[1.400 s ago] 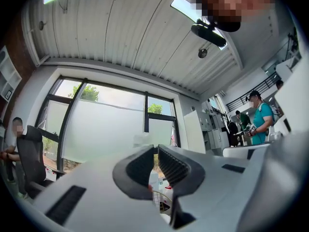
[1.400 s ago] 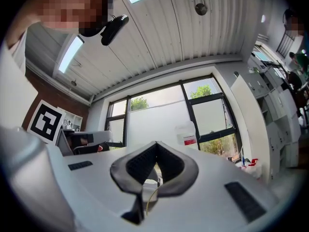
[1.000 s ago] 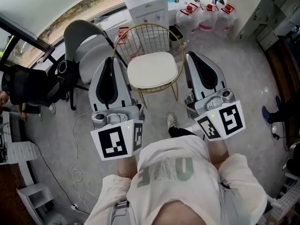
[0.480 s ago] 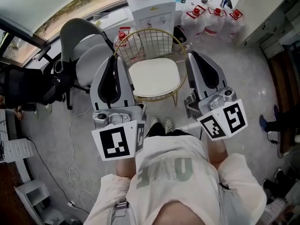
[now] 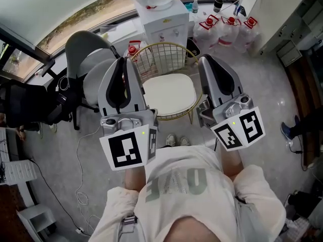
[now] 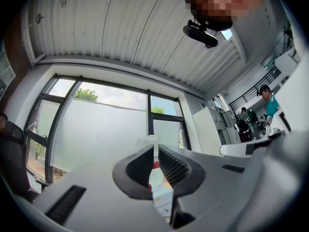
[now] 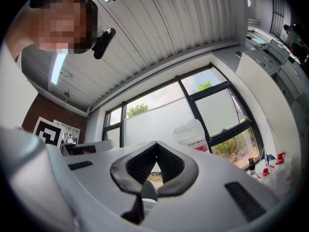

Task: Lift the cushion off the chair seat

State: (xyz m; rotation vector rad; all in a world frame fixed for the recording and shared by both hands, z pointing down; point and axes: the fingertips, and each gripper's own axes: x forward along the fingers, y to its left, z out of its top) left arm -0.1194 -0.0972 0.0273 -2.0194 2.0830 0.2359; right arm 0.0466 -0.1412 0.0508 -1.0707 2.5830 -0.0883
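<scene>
The cream, rounded-square cushion (image 5: 169, 95) lies flat on the seat of the gold wire chair (image 5: 164, 52), directly ahead of me and below both tools. From the head view it sits between my two tongs. My left tongs (image 5: 123, 60) hang over the chair's left rim, and my right tongs (image 5: 204, 59) hang over its right rim. Neither touches the cushion, which rests untouched on the seat. My right tongs are pressed together at the tips with nothing between them. My left tongs are very nearly together, with only a thin slit of light between the ribbed pads, and they pinch nothing. Both point slightly upward toward the big window rather than down at the seat. Beyond the chair stands a white water dispenser (image 5: 156, 9), with a grey office chair (image 5: 93, 59) to its left.
</scene>
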